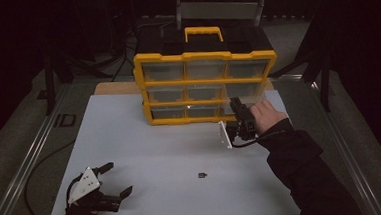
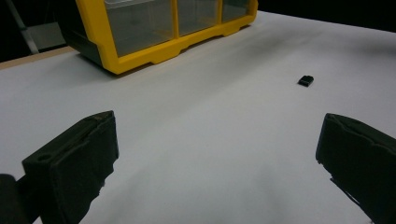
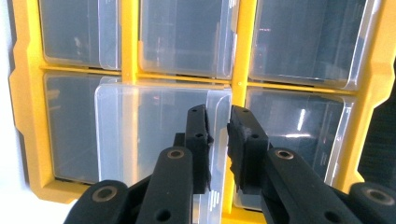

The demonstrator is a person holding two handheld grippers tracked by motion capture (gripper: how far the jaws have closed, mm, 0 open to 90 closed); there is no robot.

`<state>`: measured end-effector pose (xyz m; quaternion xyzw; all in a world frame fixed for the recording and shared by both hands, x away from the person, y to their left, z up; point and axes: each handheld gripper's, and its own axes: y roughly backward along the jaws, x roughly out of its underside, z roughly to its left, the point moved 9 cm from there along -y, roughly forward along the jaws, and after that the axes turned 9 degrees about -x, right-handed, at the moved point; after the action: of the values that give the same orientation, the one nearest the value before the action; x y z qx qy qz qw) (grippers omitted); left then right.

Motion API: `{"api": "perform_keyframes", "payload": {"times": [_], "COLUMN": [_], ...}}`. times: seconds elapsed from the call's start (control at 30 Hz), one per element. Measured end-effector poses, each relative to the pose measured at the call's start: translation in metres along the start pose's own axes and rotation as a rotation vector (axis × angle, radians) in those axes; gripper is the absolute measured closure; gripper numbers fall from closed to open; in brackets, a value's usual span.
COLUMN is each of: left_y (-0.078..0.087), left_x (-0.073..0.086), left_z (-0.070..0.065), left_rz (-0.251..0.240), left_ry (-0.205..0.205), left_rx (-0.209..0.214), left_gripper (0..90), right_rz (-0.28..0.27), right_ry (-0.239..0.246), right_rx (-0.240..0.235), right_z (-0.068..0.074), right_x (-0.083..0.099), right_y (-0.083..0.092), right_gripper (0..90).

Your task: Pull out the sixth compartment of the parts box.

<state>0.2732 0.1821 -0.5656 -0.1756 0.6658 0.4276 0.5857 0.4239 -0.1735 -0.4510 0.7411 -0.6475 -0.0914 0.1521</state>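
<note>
A yellow organizer (image 1: 206, 84) with clear plastic drawers stands upright at the far side of the white table (image 1: 146, 155), its yellow handle (image 1: 203, 32) on top. The right gripper (image 1: 240, 115) is up against the lower right part of its front, held by a hand (image 1: 266, 115) in a dark sleeve (image 1: 302, 166). In the right gripper view, the two black jaws are pressed nearly together, pinching the right-hand wall of a clear drawer (image 3: 154, 135) that sticks out of the organizer's (image 3: 126, 70) front, ahead of the other drawers. The pulled-out drawer sits in the bottom row as that view shows it, next to the yellow divider.

The left gripper (image 1: 115, 179) rests low near the front left corner of the table, well apart from the organizer, with its jaws spread wide and nothing between them. A small black part (image 1: 202, 175) lies alone on the table, between the two grippers and closer to the front edge; the left gripper view shows it (image 2: 305, 80) beyond the open jaws.
</note>
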Motion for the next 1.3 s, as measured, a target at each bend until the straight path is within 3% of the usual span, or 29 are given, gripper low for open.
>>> {"api": "perform_keyframes", "payload": {"times": [0.5,1.3], "left_y": [0.0,0.0], "left_x": [0.0,0.0], "left_z": [0.0,0.0], "left_rz": [-0.001,-0.001], "left_ry": [0.0,0.001], "left_rx": [0.0,-0.001], "left_gripper": [0.5,0.5], "right_rz": [-0.002,-0.032], "right_ry": [-0.004,0.001], "right_rx": [0.01,0.003], "right_z": [0.004,0.01], "right_x": [0.001,-0.004], "right_y": [0.003,0.024], "right_gripper": [79.0,79.0]}}
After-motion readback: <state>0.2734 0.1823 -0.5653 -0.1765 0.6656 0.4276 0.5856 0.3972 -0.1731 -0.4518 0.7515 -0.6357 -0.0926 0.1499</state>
